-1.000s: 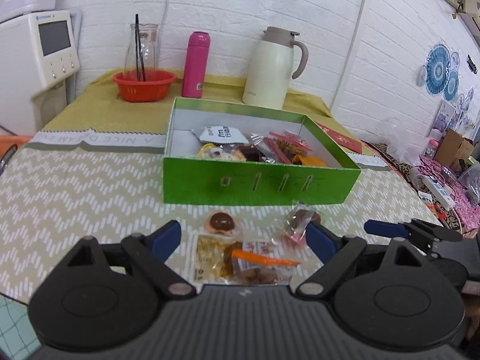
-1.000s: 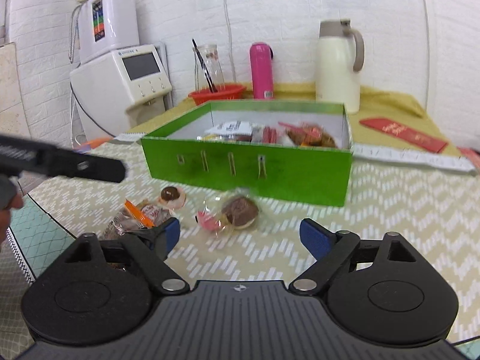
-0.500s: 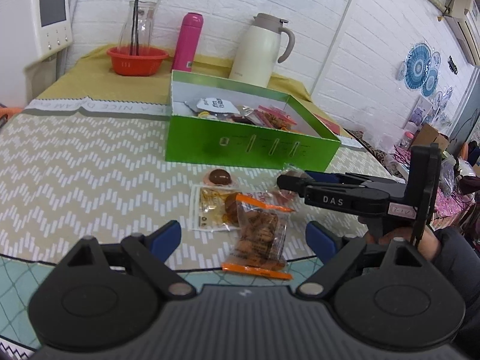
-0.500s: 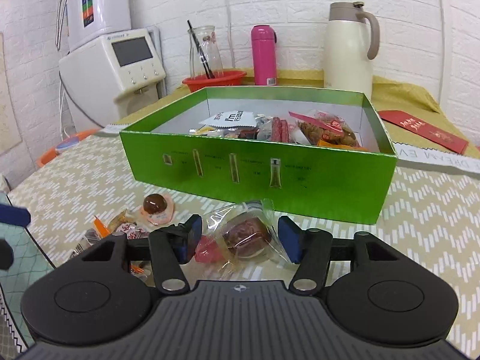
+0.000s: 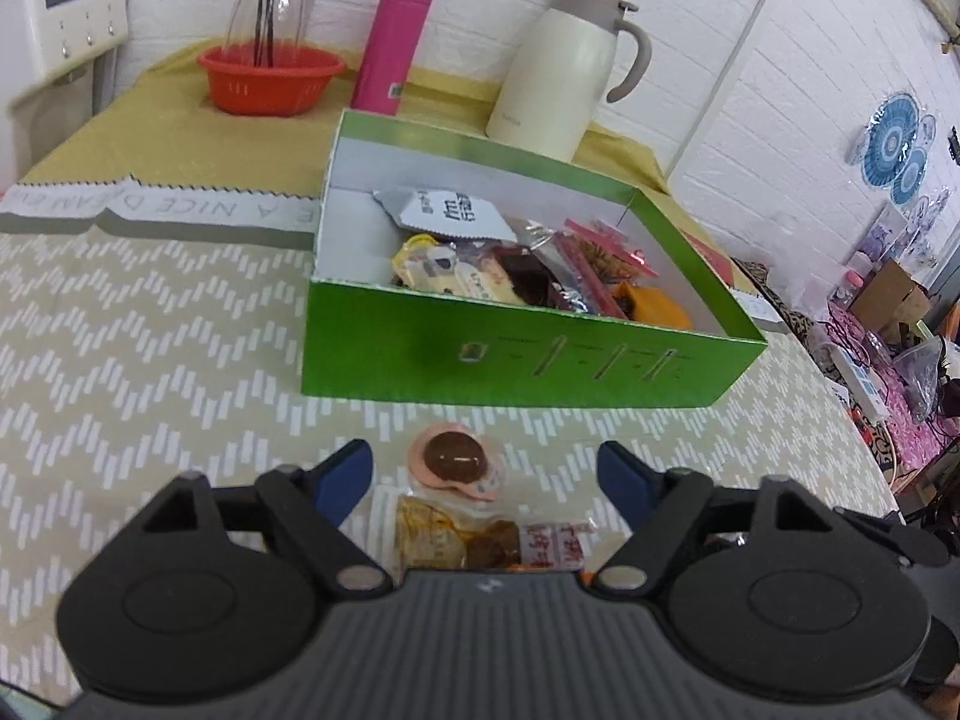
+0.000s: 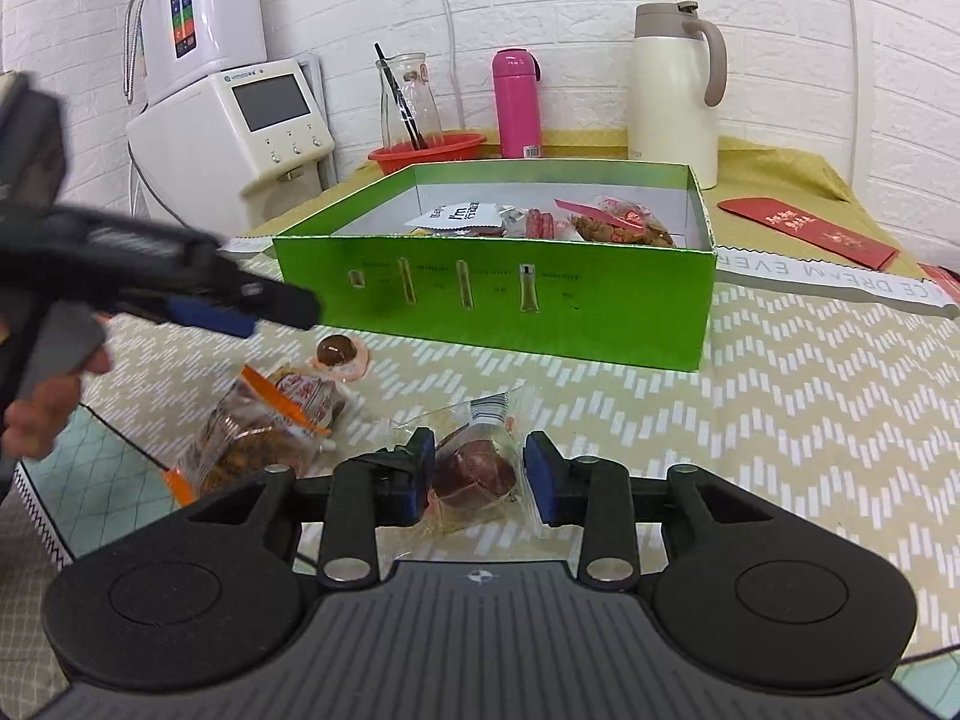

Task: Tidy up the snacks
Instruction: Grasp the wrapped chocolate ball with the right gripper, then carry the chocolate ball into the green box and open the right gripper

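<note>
A green snack box (image 5: 510, 360) (image 6: 480, 300) stands open on the zigzag tablecloth with several packets inside. In front of it lie a pink jelly cup (image 5: 453, 459) (image 6: 339, 354), a yellow packet (image 5: 429, 534) and an orange-edged bag of brown snacks (image 6: 264, 426). My left gripper (image 5: 483, 480) hovers over these with its jaws closing; the jelly cup lies between the pads, untouched. That left gripper (image 6: 264, 306) shows blurred in the right wrist view, held by a hand. My right gripper (image 6: 477, 474) is closing on a clear-wrapped brown snack (image 6: 474, 474), and both pads press its wrapper.
Behind the box stand a cream jug (image 5: 564, 72), a pink bottle (image 5: 393, 42) and a red bowl (image 5: 270, 78) holding a glass carafe. A white appliance (image 6: 240, 126) sits at the back left, a red envelope (image 6: 804, 228) at the right. The table's edge (image 6: 54, 516) runs at lower left.
The left gripper swung back, then came forward over the loose packets, and its jaws narrowed. The right jaws closed in on the wrapped snack, and the right gripper drew back from the box.
</note>
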A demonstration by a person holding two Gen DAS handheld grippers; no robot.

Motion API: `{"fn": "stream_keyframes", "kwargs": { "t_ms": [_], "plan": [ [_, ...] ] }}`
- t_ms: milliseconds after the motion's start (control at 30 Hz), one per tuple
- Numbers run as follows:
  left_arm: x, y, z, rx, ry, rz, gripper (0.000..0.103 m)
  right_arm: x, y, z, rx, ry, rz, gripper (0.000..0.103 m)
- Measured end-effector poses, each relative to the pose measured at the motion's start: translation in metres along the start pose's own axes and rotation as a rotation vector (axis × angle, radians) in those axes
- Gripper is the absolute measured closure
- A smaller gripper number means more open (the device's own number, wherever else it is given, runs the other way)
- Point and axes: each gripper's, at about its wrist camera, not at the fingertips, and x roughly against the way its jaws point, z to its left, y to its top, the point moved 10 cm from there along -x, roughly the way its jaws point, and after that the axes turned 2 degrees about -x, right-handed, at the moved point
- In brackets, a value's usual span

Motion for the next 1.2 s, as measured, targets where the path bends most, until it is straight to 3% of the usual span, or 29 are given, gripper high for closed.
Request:
{"fn": "stream_keyframes", "kwargs": {
  "t_ms": [100, 200, 300, 800, 833, 900, 933, 1000, 1067, 1100, 1200],
  "plan": [
    [-0.023, 0.001, 0.007, -0.005, 0.036, 0.066, 0.048, 0.0, 0.0, -0.001, -0.003, 0.0, 0.0, 0.041],
    [-0.026, 0.003, 0.006, -0.036, 0.057, 0.064, 0.049, -0.001, 0.0, -0.002, -0.007, 0.004, 0.0, 0.04],
    [-0.022, -0.003, 0.0, -0.061, 0.044, 0.087, 0.068, -0.001, 0.0, -0.003, -0.011, 0.005, -0.002, 0.039],
    [-0.027, -0.002, -0.003, -0.111, 0.061, 0.1, 0.067, -0.002, 0.0, 0.0, 0.003, -0.002, -0.001, 0.033],
    [-0.027, -0.002, -0.003, -0.117, 0.062, 0.1, 0.067, -0.002, 0.0, 0.0, 0.002, -0.003, 0.0, 0.031],
    [-0.028, -0.002, -0.003, -0.122, 0.063, 0.099, 0.067, -0.005, 0.0, 0.0, 0.003, -0.004, 0.006, 0.011],
    [-0.028, -0.003, -0.004, -0.129, 0.065, 0.098, 0.067, -0.007, -0.001, 0.0, 0.004, -0.015, 0.009, 0.007],
    [-0.029, -0.004, -0.006, -0.161, 0.078, 0.092, 0.068, -0.01, -0.002, 0.003, 0.011, -0.015, 0.015, 0.012],
    [-0.029, -0.005, -0.007, -0.2, 0.11, 0.077, 0.077, -0.015, -0.005, 0.005, 0.007, 0.0, 0.033, 0.023],
    [-0.028, -0.005, -0.008, -0.194, 0.107, 0.073, 0.081, -0.016, -0.005, 0.006, 0.01, 0.004, 0.025, 0.03],
    [-0.024, -0.005, -0.007, -0.157, 0.076, 0.075, 0.081, -0.014, -0.003, 0.007, 0.004, 0.004, 0.021, 0.037]
  ]
}}
